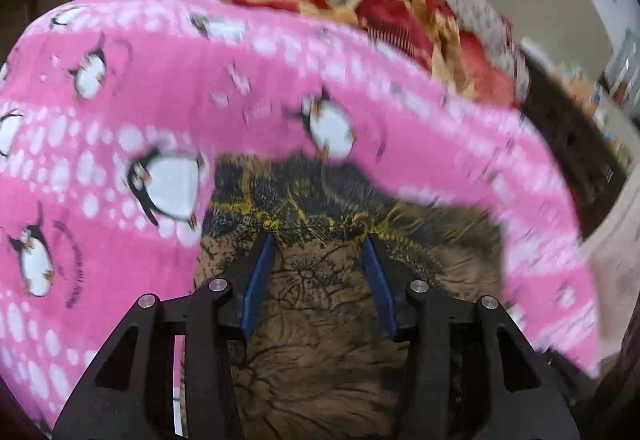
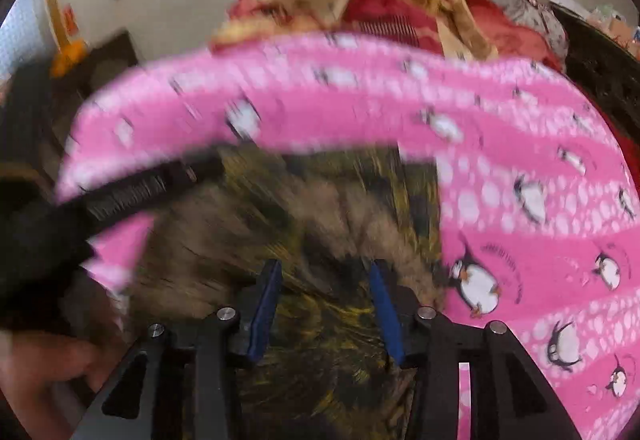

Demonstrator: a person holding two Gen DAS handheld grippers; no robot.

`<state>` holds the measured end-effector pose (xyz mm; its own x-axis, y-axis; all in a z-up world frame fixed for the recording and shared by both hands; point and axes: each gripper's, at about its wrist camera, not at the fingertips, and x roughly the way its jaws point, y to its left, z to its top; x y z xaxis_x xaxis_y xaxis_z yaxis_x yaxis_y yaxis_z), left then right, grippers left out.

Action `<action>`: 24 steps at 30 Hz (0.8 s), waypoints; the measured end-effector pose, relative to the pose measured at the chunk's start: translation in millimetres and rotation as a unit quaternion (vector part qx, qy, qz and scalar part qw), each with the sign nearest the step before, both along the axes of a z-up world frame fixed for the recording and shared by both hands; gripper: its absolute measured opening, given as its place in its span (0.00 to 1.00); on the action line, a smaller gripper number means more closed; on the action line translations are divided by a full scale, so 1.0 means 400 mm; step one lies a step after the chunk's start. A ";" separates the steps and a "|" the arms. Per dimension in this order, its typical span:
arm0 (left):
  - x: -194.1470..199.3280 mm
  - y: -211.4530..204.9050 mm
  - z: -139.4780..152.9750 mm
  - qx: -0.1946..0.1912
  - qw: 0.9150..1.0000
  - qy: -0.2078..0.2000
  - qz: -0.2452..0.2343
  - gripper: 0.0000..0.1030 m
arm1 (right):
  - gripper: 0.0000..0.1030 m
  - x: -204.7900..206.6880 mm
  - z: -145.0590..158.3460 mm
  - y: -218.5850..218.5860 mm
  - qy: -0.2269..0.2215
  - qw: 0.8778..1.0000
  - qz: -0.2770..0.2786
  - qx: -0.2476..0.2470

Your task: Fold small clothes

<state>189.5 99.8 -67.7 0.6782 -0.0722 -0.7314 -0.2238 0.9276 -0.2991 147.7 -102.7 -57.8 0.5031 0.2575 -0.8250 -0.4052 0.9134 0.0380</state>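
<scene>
Left hand-held gripper hangs with its blue pads apart and nothing between them, above a brown and yellow patterned cloth; the right hand-held gripper stands likewise open and empty. Just ahead of both lies the pink penguin-print garment, arched around that cloth. It looks light, soft and floppy, likely to sag and slide, so I would pinch its near hem at two spread corners.

Brown patterned bedcover — pink penguin garment lying on it.
</scene>
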 end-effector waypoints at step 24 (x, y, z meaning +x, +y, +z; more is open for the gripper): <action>-0.400 -0.112 0.005 0.067 0.989 0.018 -0.128 0.57 | 0.46 -0.323 0.004 -0.147 0.010 0.991 0.132 0.005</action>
